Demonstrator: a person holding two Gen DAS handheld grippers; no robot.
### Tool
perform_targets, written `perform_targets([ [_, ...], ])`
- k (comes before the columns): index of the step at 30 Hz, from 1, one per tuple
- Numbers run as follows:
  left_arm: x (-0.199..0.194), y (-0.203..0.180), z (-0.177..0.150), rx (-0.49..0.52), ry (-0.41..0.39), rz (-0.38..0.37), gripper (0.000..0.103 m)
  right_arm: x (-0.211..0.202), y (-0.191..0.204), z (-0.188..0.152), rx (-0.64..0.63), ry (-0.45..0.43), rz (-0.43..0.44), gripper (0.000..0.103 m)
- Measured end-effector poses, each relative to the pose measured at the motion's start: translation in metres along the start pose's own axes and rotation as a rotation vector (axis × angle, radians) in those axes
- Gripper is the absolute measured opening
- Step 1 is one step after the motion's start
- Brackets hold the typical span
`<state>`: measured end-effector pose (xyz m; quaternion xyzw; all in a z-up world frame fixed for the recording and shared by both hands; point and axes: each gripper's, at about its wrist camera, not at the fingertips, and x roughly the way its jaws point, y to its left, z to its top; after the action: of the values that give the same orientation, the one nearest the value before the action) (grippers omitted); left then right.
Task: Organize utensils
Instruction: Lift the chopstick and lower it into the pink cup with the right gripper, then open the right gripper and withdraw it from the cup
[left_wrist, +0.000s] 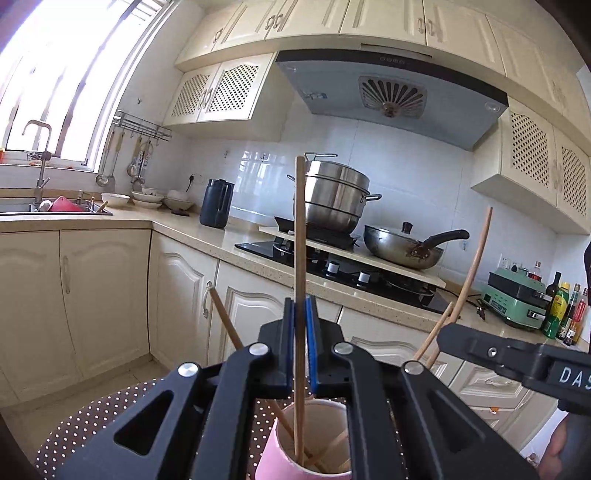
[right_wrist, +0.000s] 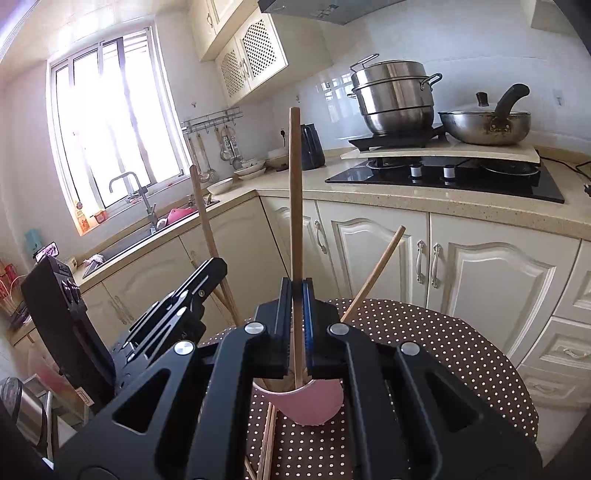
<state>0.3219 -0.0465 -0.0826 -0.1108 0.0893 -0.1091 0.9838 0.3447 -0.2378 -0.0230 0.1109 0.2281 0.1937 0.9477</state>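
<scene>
We hold one wooden chopstick (left_wrist: 300, 236) in left gripper (left_wrist: 300, 343), another chopstick (right_wrist: 295, 221) in right gripper (right_wrist: 297, 325), jaws pinched narrow on each. Tips sit inside pink cup (left_wrist: 314, 443) on polka-dot table (right_wrist: 424, 343). Keep shafts upright, release gently; loose chopsticks (right_wrist: 269, 443) lie beside cup.

This is a home kitchen: cream panelled wall and base cabinets (left_wrist: 107, 295) run along an L-shaped speckled beige stone desk (left_wrist: 207, 232), with white glossy wall tiles (left_wrist: 406, 162) behind and a grey slanted range hood (left_wrist: 388, 92) overhead. A black glass gas hob (right_wrist: 443, 177) carries a stacked stainless steel steamer pot (left_wrist: 336, 192) and a lidded steel wok with a black handle (left_wrist: 406, 247). Under a bright barred window (right_wrist: 118, 110) sits a steel sink with an angular tap (left_wrist: 38, 162), beside a wall rail of hanging ladles (left_wrist: 136, 147), white ceramic bowls (left_wrist: 147, 197) and a row of sauce and oil bottles (left_wrist: 565, 306).
</scene>
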Motion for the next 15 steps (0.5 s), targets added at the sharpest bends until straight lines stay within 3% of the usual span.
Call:
perform_targets([
  [9, -0.010, 0.011, -0.010, -0.027, 0.046, -0.011, 0.007, 0.010, 0.001, -0.014, 0.015, 0.024, -0.004, 0.006],
  [10, -0.011, 0.013, -0.011, -0.036, 0.051, -0.019, 0.009, 0.011, 0.001, -0.017, 0.018, 0.026, -0.005, 0.006],
  [12, -0.014, 0.013, -0.013, -0.032, 0.057, -0.018, 0.022, 0.012, 0.003, -0.021, 0.009, 0.027, -0.023, 0.006],
  [15, -0.019, 0.011, -0.013, -0.001, 0.058, -0.018, 0.026, 0.011, 0.003, -0.023, 0.015, 0.021, -0.024, 0.006],
])
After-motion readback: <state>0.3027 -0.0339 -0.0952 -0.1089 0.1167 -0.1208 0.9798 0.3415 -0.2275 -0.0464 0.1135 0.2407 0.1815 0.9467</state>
